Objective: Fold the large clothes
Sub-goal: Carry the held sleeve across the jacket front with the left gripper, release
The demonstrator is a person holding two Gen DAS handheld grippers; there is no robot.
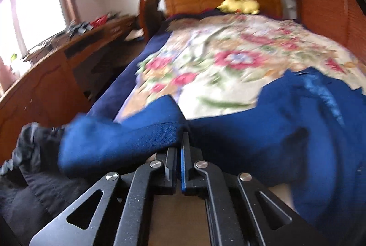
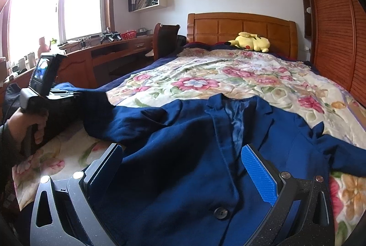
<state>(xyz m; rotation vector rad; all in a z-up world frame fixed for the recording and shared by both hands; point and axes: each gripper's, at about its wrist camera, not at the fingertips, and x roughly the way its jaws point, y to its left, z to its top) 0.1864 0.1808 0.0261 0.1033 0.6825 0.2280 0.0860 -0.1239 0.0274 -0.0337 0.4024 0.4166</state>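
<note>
- Floral bedspread [image 2: 205, 76] covers the bed; wooden headboard [image 2: 242, 28], yellow plush [image 2: 251, 41], desk [image 2: 103, 51] under the window.
- Blue jacket [image 2: 183, 154] lies front-up at the near end.
- Left gripper [image 1: 180, 143] pinches its sleeve [image 1: 119, 140]; that view is blurred.
- Right gripper [image 2: 183, 168] spread over the jacket, whose hem is cut off.

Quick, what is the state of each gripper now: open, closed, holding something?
Left gripper: closed on the sleeve of the blue jacket.
Right gripper: open, holding nothing, over the jacket front.
</note>
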